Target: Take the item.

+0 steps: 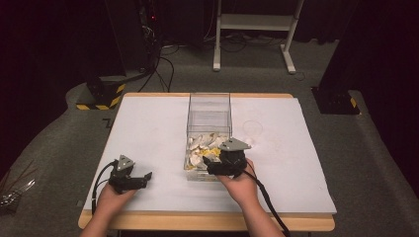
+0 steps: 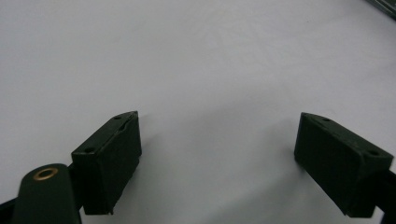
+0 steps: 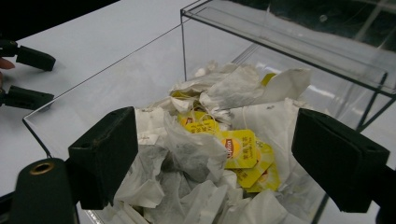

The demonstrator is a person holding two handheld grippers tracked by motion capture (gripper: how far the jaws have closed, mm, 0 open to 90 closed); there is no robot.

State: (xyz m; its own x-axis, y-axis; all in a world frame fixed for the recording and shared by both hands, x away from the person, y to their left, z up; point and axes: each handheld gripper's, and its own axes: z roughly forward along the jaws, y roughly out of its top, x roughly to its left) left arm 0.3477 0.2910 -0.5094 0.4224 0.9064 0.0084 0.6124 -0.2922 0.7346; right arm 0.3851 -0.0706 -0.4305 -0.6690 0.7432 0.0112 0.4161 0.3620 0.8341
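Two grippers, jaws apart, right gripper [image 1: 213,169] over clear box [image 1: 209,101] near edge, left gripper [image 1: 146,176] on bare table [image 1: 148,128].

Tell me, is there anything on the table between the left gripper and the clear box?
Nothing. In the high view, the stretch of white table between the left gripper and the clear box of tea bags is bare.
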